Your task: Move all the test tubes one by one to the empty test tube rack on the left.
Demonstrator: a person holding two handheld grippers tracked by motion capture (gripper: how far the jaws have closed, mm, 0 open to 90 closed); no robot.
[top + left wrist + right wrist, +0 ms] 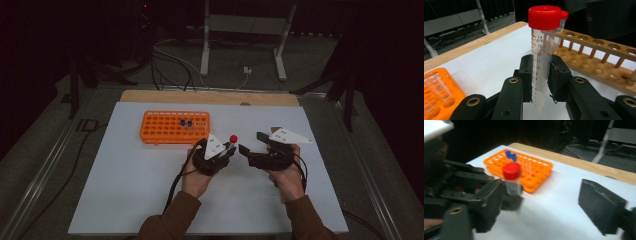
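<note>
At far left the orange tube rack [175, 126] sits on the white table [125, 190], two blue-capped tubes [186, 122] in it. Your left gripper [231, 148] pinches the red-capped centrifuge tube [541, 57] upright, just above the table. Beside it, your right gripper [251, 142] stands spread, holding nothing.

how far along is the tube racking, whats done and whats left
Done: two blue-capped tubes already stand in the orange rack. In hand: the left gripper is shut on a red-capped graduated tube, held upright above the white mat, while the right gripper stands open beside it. Left: the red-capped tube is not yet in any rack. Another small red-capped tube stands in the wooden rack.
</note>
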